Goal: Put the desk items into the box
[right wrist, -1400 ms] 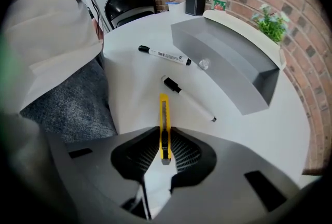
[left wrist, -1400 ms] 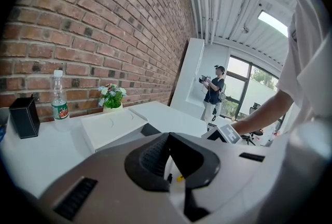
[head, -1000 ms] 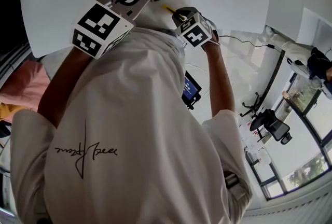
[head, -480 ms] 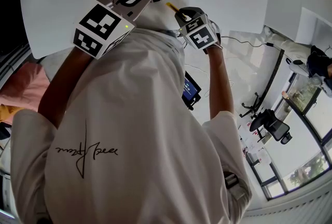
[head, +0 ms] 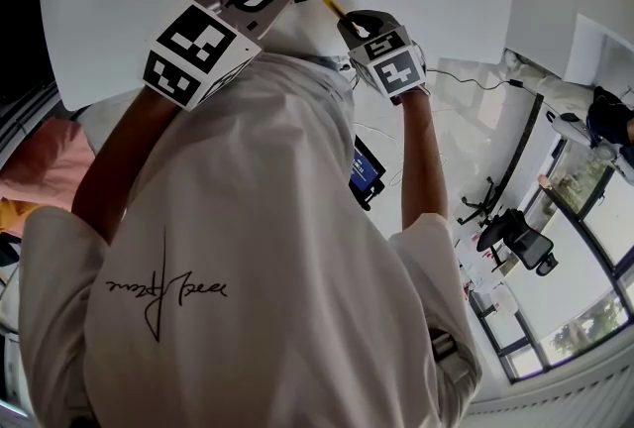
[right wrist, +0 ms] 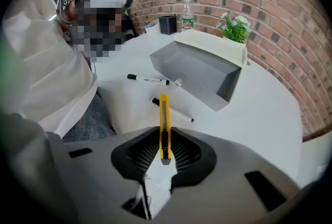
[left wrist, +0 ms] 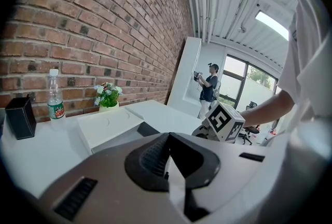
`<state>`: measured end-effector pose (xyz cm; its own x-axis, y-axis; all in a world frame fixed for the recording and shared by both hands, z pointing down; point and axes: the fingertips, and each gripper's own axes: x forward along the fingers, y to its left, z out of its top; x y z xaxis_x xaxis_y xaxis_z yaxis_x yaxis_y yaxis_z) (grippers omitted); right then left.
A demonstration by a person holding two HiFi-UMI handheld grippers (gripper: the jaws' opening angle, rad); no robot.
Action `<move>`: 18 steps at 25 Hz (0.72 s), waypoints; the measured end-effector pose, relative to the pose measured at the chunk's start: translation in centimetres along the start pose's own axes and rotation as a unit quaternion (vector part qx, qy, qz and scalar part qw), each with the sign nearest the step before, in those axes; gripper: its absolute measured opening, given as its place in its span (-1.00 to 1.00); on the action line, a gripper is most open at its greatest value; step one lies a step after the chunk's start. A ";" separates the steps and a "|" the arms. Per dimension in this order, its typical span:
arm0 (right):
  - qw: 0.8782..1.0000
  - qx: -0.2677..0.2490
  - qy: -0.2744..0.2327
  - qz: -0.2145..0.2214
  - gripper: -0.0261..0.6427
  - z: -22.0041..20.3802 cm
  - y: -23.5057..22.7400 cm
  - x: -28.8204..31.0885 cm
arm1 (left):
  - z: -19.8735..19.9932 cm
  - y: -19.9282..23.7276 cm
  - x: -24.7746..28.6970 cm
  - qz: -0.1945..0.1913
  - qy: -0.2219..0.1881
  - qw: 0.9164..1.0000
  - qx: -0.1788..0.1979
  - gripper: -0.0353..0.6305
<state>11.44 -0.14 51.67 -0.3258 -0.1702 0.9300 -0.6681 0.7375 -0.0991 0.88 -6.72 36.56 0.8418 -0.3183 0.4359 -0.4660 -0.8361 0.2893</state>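
As right hand-held gripper (right wrist: 165, 146) clamps cutter (right wrist: 164, 114), open box (right wrist: 199, 70) lies beyond.

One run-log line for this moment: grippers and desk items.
right gripper: shut on yellow utility knife, above table | left gripper: shut, empty | box: open | marker, pen: on table

Right gripper (right wrist: 165, 149) — yellow box cutter (right wrist: 164, 119) in its jaws — a little higher than before
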 end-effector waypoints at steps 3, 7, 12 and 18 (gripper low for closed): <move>1.000 0.001 -0.002 -0.005 -0.67 0.2 -0.2 -0.3 | -0.1 -0.2 -0.1 -0.001 0.001 1.000 0.001 -0.89; 1.000 0.002 -0.008 -0.006 -0.67 0.7 -0.3 -0.8 | -0.1 -0.2 -0.1 -0.001 0.001 1.000 0.000 -0.89; 1.000 -0.003 -0.014 -0.009 -0.67 1.4 -0.9 -1.1 | -0.1 -0.1 0.0 -0.001 0.002 1.000 0.001 -0.89; 1.000 -0.010 -0.014 -0.010 -0.67 2.2 -1.3 -1.1 | -0.4 0.0 0.1 -0.002 0.005 1.000 -0.003 -0.89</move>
<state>11.23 -2.32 49.97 -0.3314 -0.2034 0.9213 -0.6606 0.7472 -0.0727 0.90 -6.56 36.97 0.8412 -0.3104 0.4427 -0.4642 -0.8345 0.2970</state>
